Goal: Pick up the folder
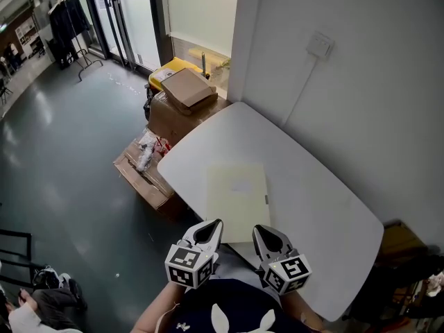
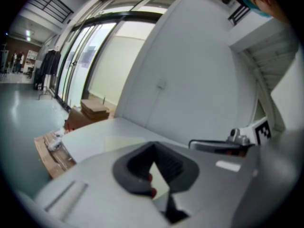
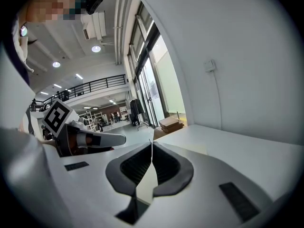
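A pale yellow folder (image 1: 238, 201) lies flat on the white table (image 1: 312, 186), near its front edge. My left gripper (image 1: 216, 223) hovers at the folder's near left corner, jaws shut with nothing between them. To its right, my right gripper (image 1: 256, 229) sits at the folder's near edge, also shut and empty. In the left gripper view the left gripper (image 2: 154, 145) points across the table with the folder (image 2: 124, 144) faint ahead of it. The right gripper (image 3: 151, 143) in the right gripper view shows its tips meeting over the tabletop.
Brown cardboard boxes (image 1: 179, 103) and flattened cartons (image 1: 142, 173) stand on the floor past the table's far left corner. A white wall (image 1: 361, 82) with a socket (image 1: 320, 45) runs along the table's right side. Glass doors (image 1: 128, 19) are at the back.
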Motion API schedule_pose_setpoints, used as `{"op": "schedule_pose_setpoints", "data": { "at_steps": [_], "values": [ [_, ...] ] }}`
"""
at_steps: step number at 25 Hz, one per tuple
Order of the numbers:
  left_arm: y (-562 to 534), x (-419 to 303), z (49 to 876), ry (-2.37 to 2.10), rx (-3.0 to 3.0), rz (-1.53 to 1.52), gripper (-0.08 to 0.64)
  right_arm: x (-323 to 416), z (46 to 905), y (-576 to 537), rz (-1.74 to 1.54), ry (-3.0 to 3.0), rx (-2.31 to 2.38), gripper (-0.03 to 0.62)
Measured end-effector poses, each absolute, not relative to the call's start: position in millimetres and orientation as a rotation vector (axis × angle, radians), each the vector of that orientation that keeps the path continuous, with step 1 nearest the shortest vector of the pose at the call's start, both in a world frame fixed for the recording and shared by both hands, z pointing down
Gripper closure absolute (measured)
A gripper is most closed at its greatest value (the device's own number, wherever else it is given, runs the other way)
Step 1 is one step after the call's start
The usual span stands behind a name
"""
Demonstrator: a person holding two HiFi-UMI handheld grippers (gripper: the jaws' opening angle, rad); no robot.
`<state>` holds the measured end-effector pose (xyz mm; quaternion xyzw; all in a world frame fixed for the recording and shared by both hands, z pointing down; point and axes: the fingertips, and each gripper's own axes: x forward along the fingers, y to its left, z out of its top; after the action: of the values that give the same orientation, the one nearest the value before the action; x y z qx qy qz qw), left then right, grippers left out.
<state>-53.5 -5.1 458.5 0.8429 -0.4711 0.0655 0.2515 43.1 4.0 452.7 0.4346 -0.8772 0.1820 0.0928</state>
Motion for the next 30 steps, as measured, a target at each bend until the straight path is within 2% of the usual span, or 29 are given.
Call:
{"op": "schedule_pose_setpoints", "data": {
  "at_steps": [30],
  "values": [
    [-58.1,-53.4,496.7,-1.275,2.230,0.303,0.549,54.2,492.8,-51.6,0.608,-2.501,1.232,0.580]
  ]
}}
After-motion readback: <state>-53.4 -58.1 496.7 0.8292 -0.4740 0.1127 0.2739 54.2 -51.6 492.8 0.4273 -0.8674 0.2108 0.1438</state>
